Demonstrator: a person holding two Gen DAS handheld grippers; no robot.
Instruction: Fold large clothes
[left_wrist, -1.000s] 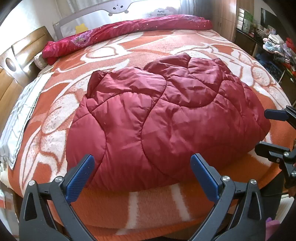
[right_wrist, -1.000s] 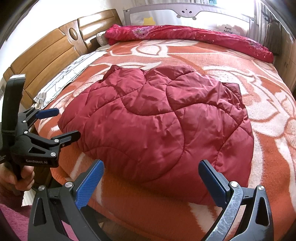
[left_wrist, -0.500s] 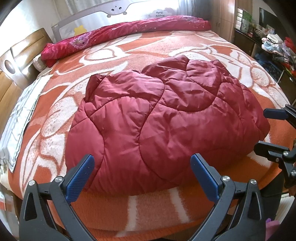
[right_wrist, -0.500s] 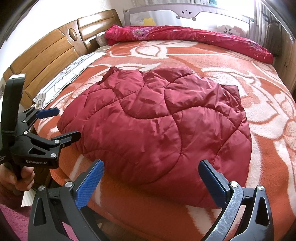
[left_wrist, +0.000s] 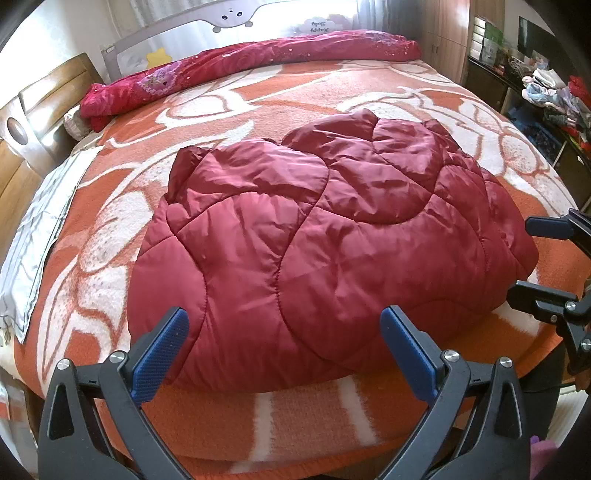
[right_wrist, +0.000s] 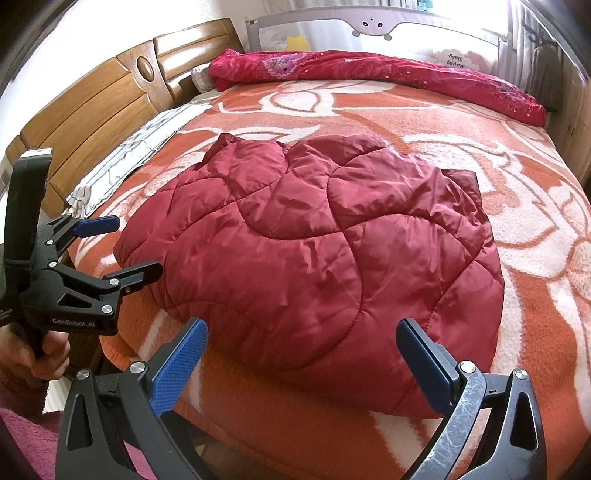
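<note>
Both views slightly lowered, jacket (left_wrist: 325, 251) unmoved, left gripper's (right_wrist: 122, 243) holding hand (right_wrist: 40, 354) only right-view

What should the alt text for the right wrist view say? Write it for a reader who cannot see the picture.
A puffy dark red quilted jacket lies bundled on an orange and white blanket covering a bed. The right tool is open and empty before its near edge; the left tool, also open, is at left. A wooden headboard is at left.

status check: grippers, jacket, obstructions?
Left gripper open, empty. Right gripper open, empty. Red quilted jacket folded on blanket, untouched. Nothing blocking.
</note>
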